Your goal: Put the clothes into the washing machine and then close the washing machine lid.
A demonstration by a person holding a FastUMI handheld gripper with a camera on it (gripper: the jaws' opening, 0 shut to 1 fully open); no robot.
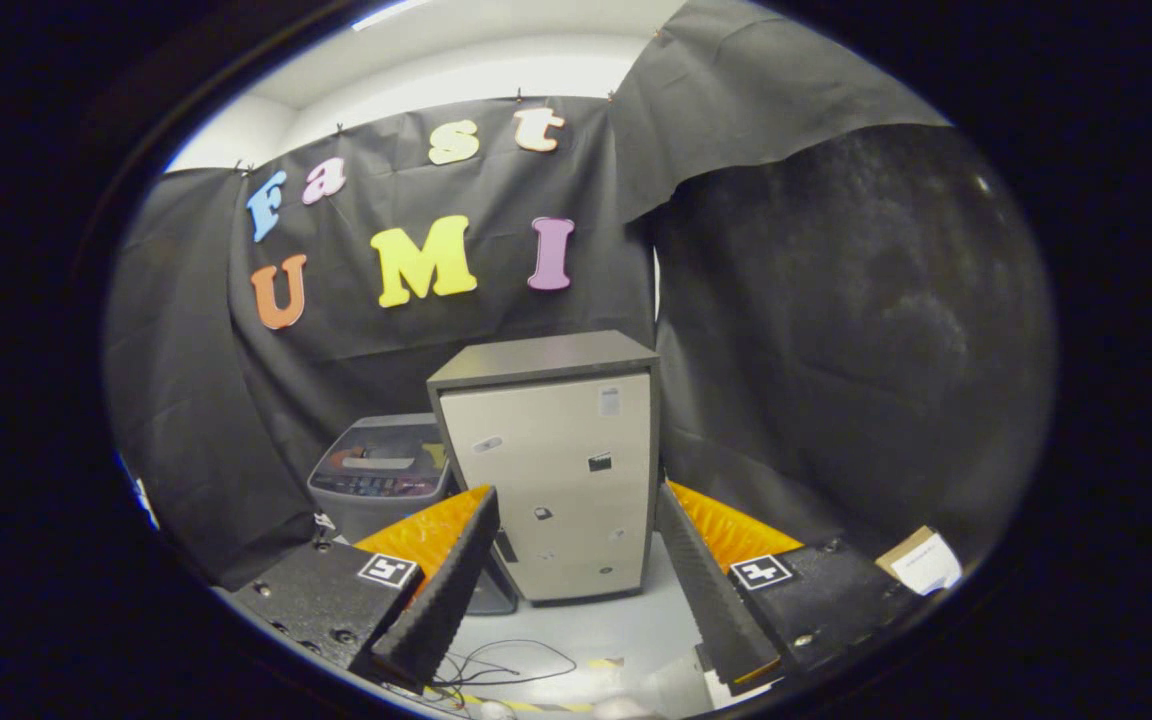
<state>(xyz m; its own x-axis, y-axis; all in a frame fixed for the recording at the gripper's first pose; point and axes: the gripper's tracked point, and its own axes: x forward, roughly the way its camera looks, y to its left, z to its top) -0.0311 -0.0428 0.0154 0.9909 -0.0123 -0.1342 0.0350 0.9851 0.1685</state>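
Cabinet [556, 470] beyond the spread fingers; washing machine [381, 475] beside it, further back; cables [496, 670] on floor [596, 630] before it

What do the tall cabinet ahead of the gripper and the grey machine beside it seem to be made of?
The tall cabinet looks like painted sheet metal: flat beige front with a satin sheen, darker top, small stickers or magnets on it. The grey machine beside it looks like moulded plastic with rounded edges and a see-through lid, though distance leaves that uncertain. The gripper is open, holding nothing.
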